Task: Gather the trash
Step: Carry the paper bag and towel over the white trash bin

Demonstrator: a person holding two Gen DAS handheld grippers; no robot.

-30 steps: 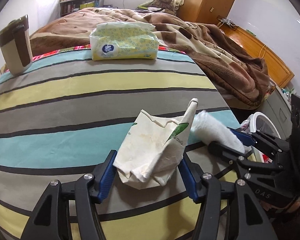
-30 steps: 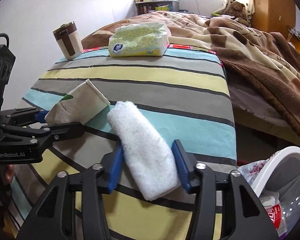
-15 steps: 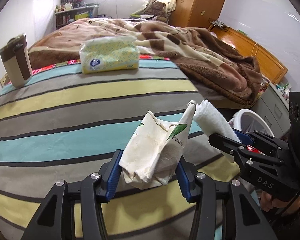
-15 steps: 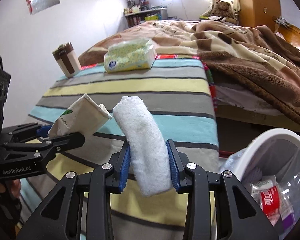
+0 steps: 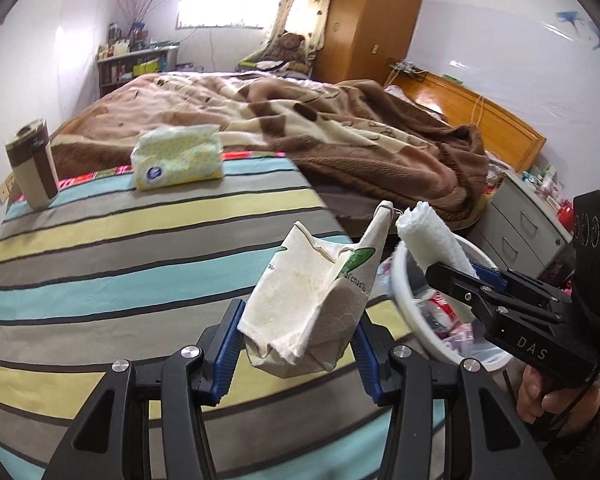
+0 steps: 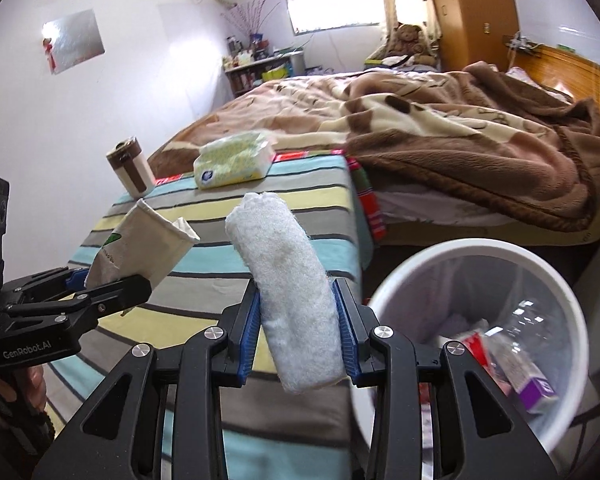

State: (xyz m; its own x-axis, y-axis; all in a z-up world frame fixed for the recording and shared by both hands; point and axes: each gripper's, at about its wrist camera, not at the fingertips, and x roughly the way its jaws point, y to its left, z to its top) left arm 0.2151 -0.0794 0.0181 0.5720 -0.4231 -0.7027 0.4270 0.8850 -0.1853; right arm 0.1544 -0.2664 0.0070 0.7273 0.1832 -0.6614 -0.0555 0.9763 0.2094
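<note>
Up off the striped bedspread (image 5: 140,248), both grippers carry trash. The left gripper (image 5: 298,344) has its blue pads clamped on a crumpled paper cup (image 5: 312,300), beige with a green leaf print, its squashed mouth pointing up and away. In the right wrist view the same cup (image 6: 140,248) sticks out of that gripper (image 6: 100,280) at the left edge, above the near left part of the bedspread (image 6: 300,200).

The right gripper (image 6: 298,320) is closed on a rolled white towel (image 6: 288,280), pinched across its lower half, the roll tilting up and away. Seen from the left wrist, the towel (image 5: 432,240) rises from this gripper (image 5: 460,272) over the rim of a white bin (image 5: 404,280). The person's hand (image 5: 552,396) wraps the handle below.

The bin (image 6: 480,248) stands on the floor just beside the right edge of the bedspread, to the right of the towel, with wrappers and other scraps inside.

Near the far edge of the bedspread a pack of tissues (image 5: 180,158) lies flat, and a brown and cream tumbler (image 5: 32,168) stands upright at the far left corner. A brown blanket (image 5: 340,128) is heaped on the bed behind.
</note>
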